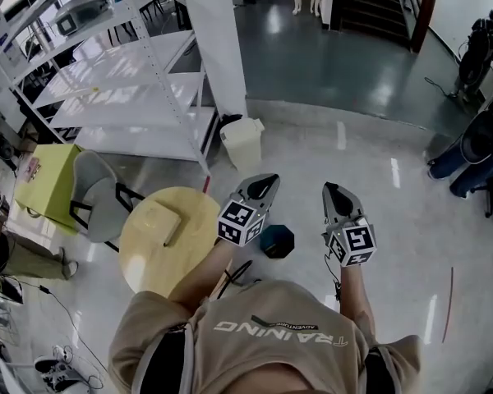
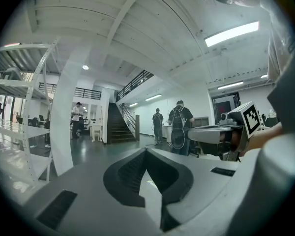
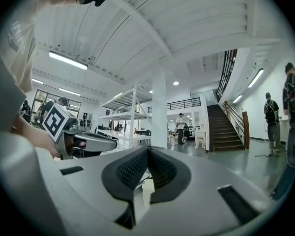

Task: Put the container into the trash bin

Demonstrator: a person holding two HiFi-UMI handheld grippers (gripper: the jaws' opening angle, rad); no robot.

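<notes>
Container (image 1: 158, 222) on the table (image 1: 144, 269), nothing gripped.
The pale, flat container lies near the middle of the round yellow table; the cream trash bin (image 1: 242, 142) stands on the floor (image 1: 394, 245) past its far edge, beside a white pillar (image 1: 214, 39). Right of these, left tongs (image 1: 270, 180) and right tongs (image 1: 329, 189) hang side by side, jaws together on nothing.

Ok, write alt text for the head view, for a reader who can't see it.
Seen from above, a person holds the left gripper and the right gripper out in front, both shut and empty. A pale container lies on a round yellow table at left, and a cream trash bin stands beyond it, beside a white pillar.
</notes>
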